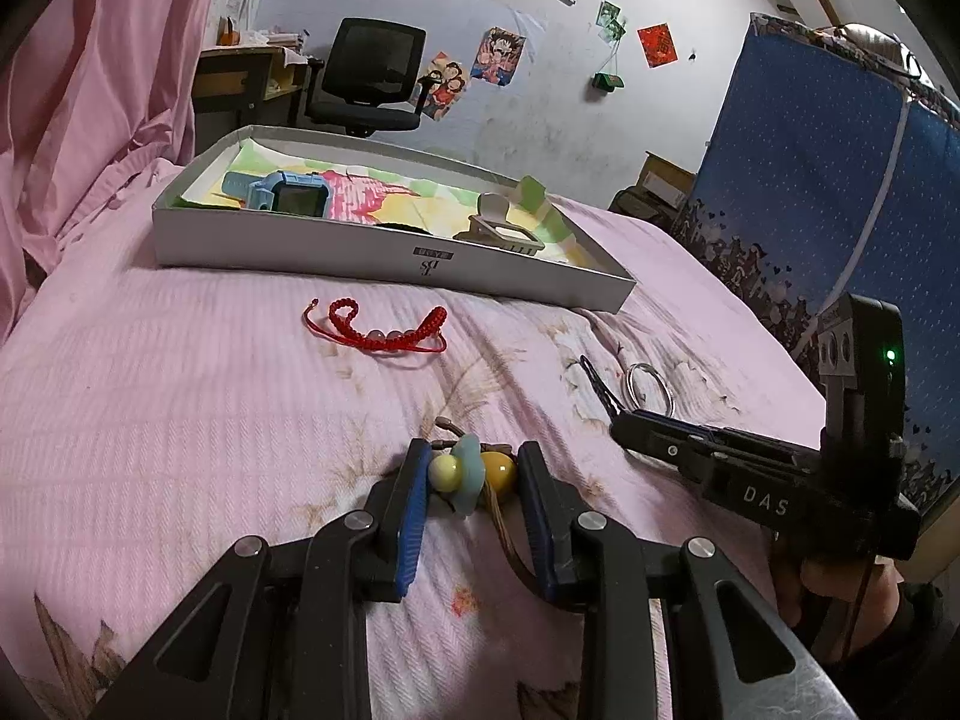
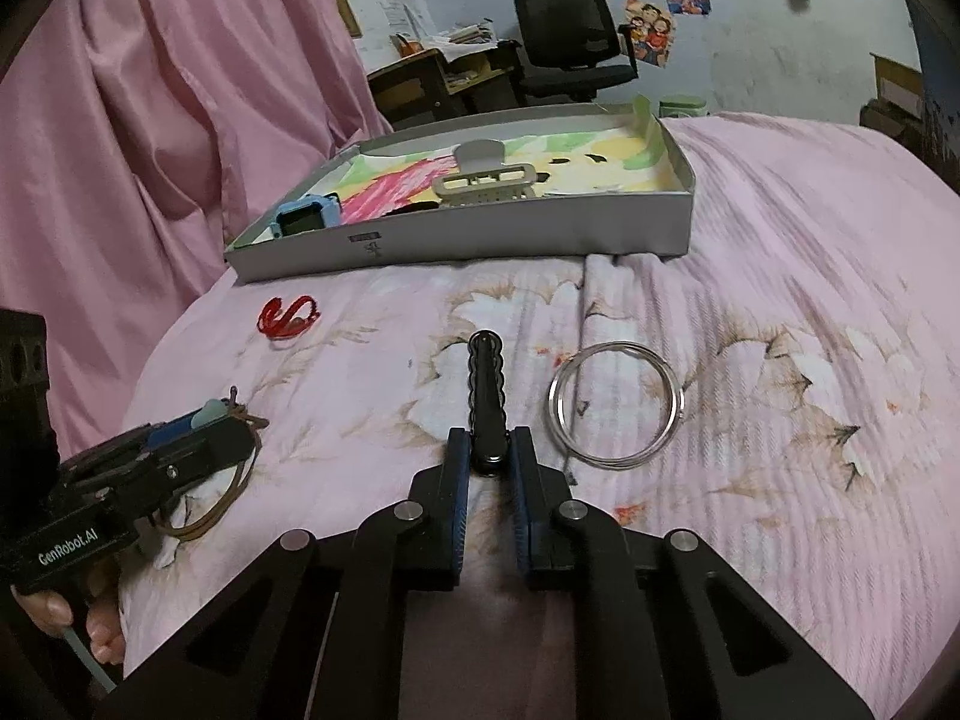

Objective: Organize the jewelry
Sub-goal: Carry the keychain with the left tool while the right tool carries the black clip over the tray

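Your left claw (image 1: 474,471) is closed on a beaded cord bracelet (image 1: 471,468), its pale yellow, teal and amber beads pinched between the blue pads, low over the pink bed (image 1: 210,420). Ahead and a little left of it lies a red bracelet (image 1: 378,330); beyond that sits the grey box (image 1: 384,258) holding a blue watch (image 1: 288,192) and a hair clip (image 1: 501,228). Your right claw (image 2: 489,456) is clamped on the near end of a black hair clip (image 2: 486,384) lying flat on the bed, with a silver bangle (image 2: 618,414) just right of its tips. Both claws point toward the box.

Shiny metal bangle (image 2: 616,405), ribbed cloth bedspread (image 2: 780,276)
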